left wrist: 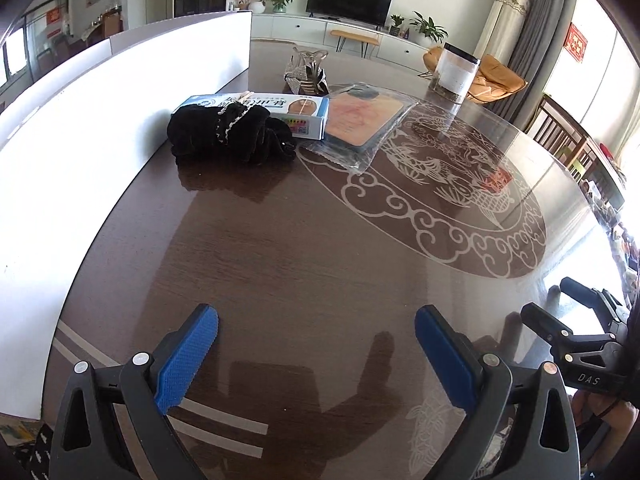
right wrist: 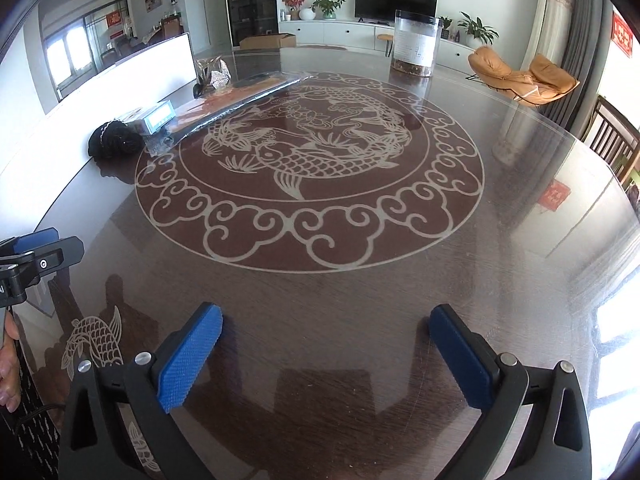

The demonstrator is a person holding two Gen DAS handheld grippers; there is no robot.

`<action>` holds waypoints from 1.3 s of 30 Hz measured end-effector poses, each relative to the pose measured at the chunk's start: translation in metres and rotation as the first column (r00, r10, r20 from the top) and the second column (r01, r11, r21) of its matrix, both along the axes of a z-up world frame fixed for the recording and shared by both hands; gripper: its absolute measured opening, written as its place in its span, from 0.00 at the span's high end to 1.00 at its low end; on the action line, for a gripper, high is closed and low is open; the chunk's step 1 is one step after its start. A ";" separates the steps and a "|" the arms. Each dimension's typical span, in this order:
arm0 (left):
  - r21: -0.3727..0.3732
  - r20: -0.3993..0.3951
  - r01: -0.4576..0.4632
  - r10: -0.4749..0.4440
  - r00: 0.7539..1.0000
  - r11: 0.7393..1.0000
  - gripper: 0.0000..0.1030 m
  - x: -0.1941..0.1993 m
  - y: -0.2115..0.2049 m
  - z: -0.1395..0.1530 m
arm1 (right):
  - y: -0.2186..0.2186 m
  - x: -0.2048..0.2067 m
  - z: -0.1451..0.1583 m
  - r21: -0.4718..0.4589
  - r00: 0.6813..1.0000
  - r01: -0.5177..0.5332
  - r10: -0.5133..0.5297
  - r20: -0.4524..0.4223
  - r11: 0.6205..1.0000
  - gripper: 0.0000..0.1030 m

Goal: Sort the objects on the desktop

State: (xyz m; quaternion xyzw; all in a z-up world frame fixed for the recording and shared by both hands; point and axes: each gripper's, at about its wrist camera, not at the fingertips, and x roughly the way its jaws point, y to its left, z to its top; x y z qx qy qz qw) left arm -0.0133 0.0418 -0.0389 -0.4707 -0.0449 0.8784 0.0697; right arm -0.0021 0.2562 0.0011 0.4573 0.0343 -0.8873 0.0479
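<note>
Start of the sort; nothing lifted yet. The dark glossy worktop (left wrist: 280, 260) with its white fish medallion carries the clutter at its far left edge: flat orange item in a clear plastic sleeve (left wrist: 362, 120), blue-and-white carton (left wrist: 304, 114), black fabric bundle (left wrist: 230, 134) touching the carton. Your left hand-held gripper (left wrist: 316, 330) and right hand-held gripper (right wrist: 326, 330) both hang spread and empty, well short. Next: reach forward-left, pick one item. Left view shows carton print; right view shows the whole medallion and the clear jar (right wrist: 415, 42) unobstructed.

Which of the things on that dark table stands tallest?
The clear plastic jar with the black lid, standing upright alone at the far side. The black velvet pouch, blue-and-white carton and flat plastic-wrapped packet all lie low, clustered together.
</note>
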 end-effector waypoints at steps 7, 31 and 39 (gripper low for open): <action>-0.139 0.012 0.034 -0.033 0.999 0.990 0.00 -0.001 0.020 -0.007 | 0.000 0.000 0.000 -0.001 1.000 -0.001 0.001 0.000 1.000 0.00; -0.144 0.005 0.025 -0.025 1.000 0.989 0.00 0.002 0.020 -0.007 | 0.001 0.000 0.000 -0.001 1.000 -0.001 0.001 0.000 1.000 0.00; -0.146 0.001 0.023 -0.023 1.000 0.989 0.00 0.002 0.020 -0.007 | 0.001 0.000 0.000 -0.001 1.000 -0.001 0.001 0.000 1.000 0.00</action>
